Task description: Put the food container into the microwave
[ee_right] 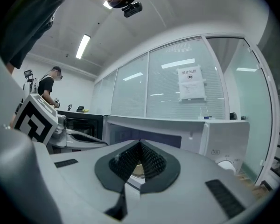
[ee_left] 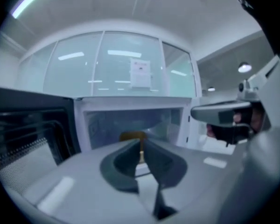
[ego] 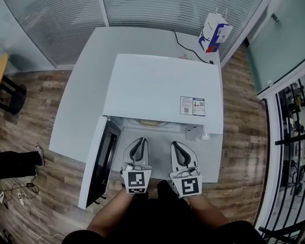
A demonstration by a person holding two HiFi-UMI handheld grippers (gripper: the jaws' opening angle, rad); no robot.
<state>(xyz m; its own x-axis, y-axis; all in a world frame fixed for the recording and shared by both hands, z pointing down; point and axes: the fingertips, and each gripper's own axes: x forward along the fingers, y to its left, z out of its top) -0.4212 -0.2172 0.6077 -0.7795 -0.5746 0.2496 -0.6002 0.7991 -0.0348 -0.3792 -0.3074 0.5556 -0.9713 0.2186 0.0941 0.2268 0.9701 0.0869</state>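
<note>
The white microwave stands on a white table with its door swung open to the left. A tan food container lies inside the cavity, mostly hidden under the microwave's top; in the left gripper view the container shows just behind the jaw tips. My left gripper and right gripper hover side by side just outside the opening, pointing in. Both are shut with nothing between the jaws. The left gripper and the right gripper each show their tips meeting.
A white, blue and red paper bag stands at the table's back right corner, with a black cable beside it. Glass walls close off the back. A dark stool stands on the wood floor at the left. A person stands far off.
</note>
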